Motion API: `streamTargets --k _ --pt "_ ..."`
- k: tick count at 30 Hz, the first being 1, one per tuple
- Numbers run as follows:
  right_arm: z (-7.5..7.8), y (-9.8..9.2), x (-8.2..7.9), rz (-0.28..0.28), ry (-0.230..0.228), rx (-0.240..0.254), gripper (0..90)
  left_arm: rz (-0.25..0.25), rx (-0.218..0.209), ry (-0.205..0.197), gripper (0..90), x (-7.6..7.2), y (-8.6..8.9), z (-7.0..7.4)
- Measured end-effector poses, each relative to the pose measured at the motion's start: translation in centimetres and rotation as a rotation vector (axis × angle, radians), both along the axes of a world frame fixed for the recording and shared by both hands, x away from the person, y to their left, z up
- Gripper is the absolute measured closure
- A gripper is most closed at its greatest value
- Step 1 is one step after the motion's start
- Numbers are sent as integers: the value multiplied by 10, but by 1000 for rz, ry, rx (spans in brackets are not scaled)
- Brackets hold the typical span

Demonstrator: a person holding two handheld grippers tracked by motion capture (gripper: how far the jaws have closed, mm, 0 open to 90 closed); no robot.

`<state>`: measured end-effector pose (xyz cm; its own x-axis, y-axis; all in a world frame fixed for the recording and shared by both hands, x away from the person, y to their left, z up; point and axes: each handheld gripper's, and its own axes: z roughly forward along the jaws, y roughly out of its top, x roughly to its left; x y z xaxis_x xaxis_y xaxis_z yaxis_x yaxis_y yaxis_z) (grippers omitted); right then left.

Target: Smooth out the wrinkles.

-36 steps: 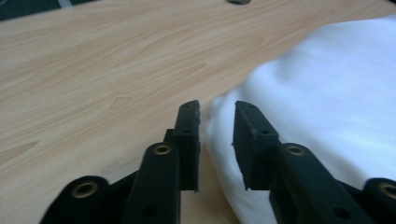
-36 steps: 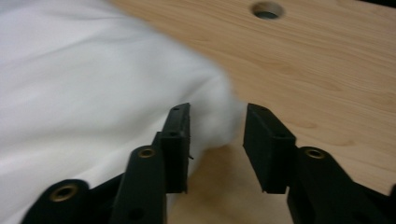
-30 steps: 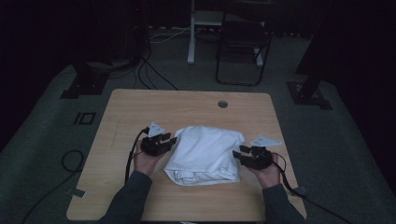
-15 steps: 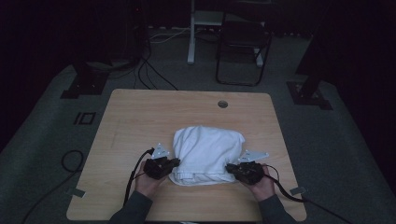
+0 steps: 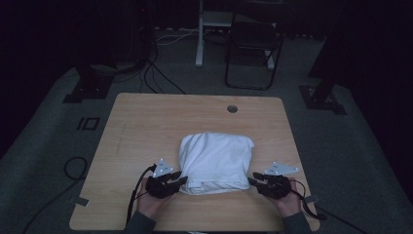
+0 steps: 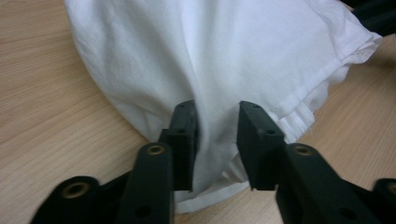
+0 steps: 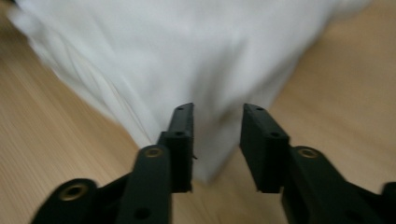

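A folded white cloth (image 5: pixel 215 163) is seen on the wooden table (image 5: pixel 146 126), lying between the two grippers and close to the near edge. The left gripper (image 5: pixel 181 180) is held just at the near left corner of the cloth, and the right gripper (image 5: pixel 252 181) is held just at its near right corner.

In the left gripper view, the white cloth (image 6: pixel 219 70) is spread directly ahead of the jaws, and a fold of it runs down into the gap between them. The jaws are parted. The fold seems to be touched by the left jaw, while a small space is left at the right jaw, so the cloth is not clamped. These jaws have just been opening again after being almost together.

In the right gripper view, which is blurred, the corner of the cloth (image 7: pixel 187 56) is pointed into the gap between the jaws. The jaws are apart here also, and the corner is not pressed by the pads. These jaws too have just been opening.

Both grippers are held low over the table, one in each hand of the person.
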<state>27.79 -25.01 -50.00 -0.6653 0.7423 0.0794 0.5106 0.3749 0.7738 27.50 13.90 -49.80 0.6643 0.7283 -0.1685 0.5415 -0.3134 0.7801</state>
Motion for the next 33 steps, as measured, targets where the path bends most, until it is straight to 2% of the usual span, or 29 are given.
streamTargets --k 2,3,4,6,7,8,9,10,11,14,16,18,20,22,25,26,29,30,32,33 --pt "8 4 -1 -3 -39 38 587 -1 -5 -11 652 -1 0 2" --pt "13 8 1 20 -46 73 572 2 -9 -17 650 -1 0 3" --pt "15 12 2 34 -49 86 549 1 -12 -16 650 0 1 4" --pt "14 23 6 66 -37 71 510 -1 -20 -20 633 0 1 4" --pt "10 30 9 82 -21 43 517 1 -17 -22 624 -1 1 4" --pt "6 35 11 87 -5 7 599 2 -26 -23 610 -1 2 4" --pt "1 38 13 106 12 -29 782 3 -25 -26 598 -1 2 5" --pt "0 38 13 104 11 -35 847 6 -26 -30 591 -2 3 6" --pt "2 36 12 89 0 -26 878 8 -33 -35 578 -2 4 6" --pt "16 18 7 36 -60 17 882 17 -50 -45 541 -3 7 10" --pt "21 4 6 8 -65 19 882 20 -57 -47 527 -3 8 10" --pt "17 -3 8 -7 -36 15 882 12 -50 -36 519 -4 6 9" --pt "2 -4 12 -5 15 -27 887 -3 -47 -20 507 -4 2 6" --pt "-13 3 17 15 62 -66 885 -14 -23 -7 507 -4 -3 2" --pt "-27 15 21 32 95 -141 864 -31 1 7 506 -6 -11 -6" --pt "-27 17 21 16 94 -173 819 -34 0 8 505 -6 -12 -7" --pt "-20 17 18 -11 59 -168 725 -33 -3 4 502 -7 -11 -7" --pt "-5 14 10 -60 -21 -110 624 -32 -3 4 502 -7 -11 -7" --pt "6 14 5 -57 -68 -51 595 -30 -5 4 502 -7 -11 -8" --pt "8 16 3 -28 -69 -32 587 -29 -5 4 503 -7 -12 -9"
